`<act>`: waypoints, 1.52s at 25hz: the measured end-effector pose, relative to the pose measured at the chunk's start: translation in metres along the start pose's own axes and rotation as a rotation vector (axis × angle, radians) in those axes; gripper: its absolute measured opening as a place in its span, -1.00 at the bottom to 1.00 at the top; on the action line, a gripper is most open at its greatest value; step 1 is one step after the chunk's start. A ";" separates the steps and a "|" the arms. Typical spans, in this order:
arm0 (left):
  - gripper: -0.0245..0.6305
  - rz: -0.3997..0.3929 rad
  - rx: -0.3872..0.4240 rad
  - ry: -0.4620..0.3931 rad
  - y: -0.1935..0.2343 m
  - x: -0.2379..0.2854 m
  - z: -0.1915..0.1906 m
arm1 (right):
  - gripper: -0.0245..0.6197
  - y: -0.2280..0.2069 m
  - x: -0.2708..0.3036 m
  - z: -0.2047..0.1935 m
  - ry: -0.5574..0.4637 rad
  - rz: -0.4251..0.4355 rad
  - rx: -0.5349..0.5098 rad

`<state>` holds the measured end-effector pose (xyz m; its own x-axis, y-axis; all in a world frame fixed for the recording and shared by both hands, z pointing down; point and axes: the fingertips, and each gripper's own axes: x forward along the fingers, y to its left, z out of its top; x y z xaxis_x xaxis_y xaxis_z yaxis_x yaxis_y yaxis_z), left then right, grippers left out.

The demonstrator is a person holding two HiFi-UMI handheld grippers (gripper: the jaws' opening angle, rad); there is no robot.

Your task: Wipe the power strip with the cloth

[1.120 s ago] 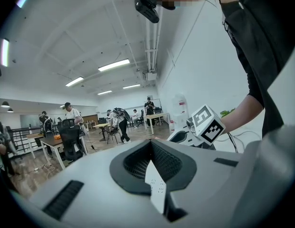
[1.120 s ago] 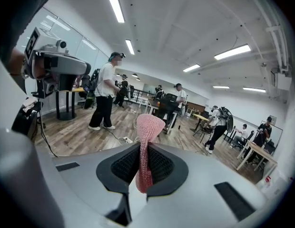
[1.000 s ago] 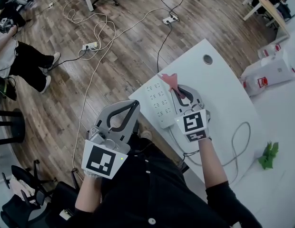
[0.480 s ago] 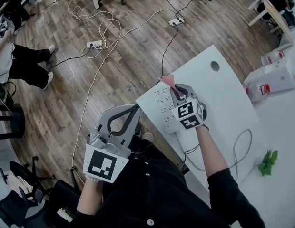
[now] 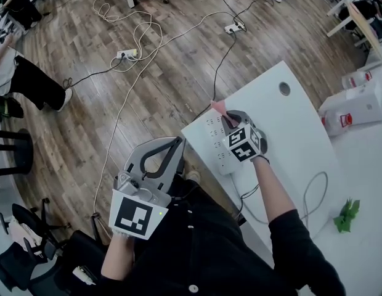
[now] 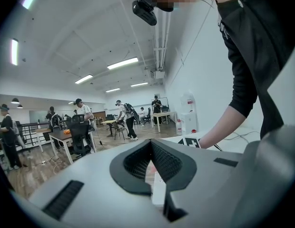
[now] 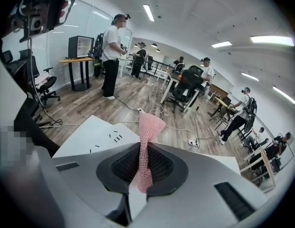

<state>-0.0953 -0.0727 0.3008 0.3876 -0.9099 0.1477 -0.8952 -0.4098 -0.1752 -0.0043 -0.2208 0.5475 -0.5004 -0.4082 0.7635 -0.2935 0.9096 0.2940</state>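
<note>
A white power strip (image 5: 212, 142) lies along the near left corner of the white table (image 5: 289, 122). My right gripper (image 5: 225, 116) hovers over the strip's far end, shut on a pink cloth (image 5: 218, 106) that sticks out past its tips. In the right gripper view the cloth (image 7: 148, 127) stands pinched in my right gripper (image 7: 146, 146), with the strip (image 7: 109, 139) just below left. My left gripper (image 5: 176, 143) is shut and holds nothing, off the table's left edge beside the strip. The left gripper view shows my left gripper (image 6: 151, 145) with its jaws together.
A grey cable (image 5: 314, 190) loops over the table near my right arm. White boxes (image 5: 357, 103) and a small green object (image 5: 346, 214) sit at the right. Cords and another power strip (image 5: 128, 54) lie on the wooden floor. A person (image 5: 24, 79) sits at far left.
My right gripper has rolled, so its marker cube now faces up, and has edged along the strip with the cloth. The left gripper has barely moved.
</note>
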 end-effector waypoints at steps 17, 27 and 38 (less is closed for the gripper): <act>-0.89 -0.031 -0.008 0.003 -0.001 0.005 -0.004 | -0.75 0.011 0.002 -0.011 0.026 0.033 0.060; -0.89 -0.074 -0.002 -0.005 -0.010 0.013 -0.001 | -0.75 0.022 -0.013 -0.026 0.043 0.040 0.057; -0.89 -0.151 0.013 -0.028 -0.026 0.027 0.004 | -0.75 0.042 -0.036 -0.047 0.062 0.045 0.056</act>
<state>-0.0604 -0.0866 0.3050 0.5234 -0.8395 0.1461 -0.8237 -0.5424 -0.1653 0.0398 -0.1646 0.5599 -0.4632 -0.3603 0.8097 -0.3181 0.9203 0.2276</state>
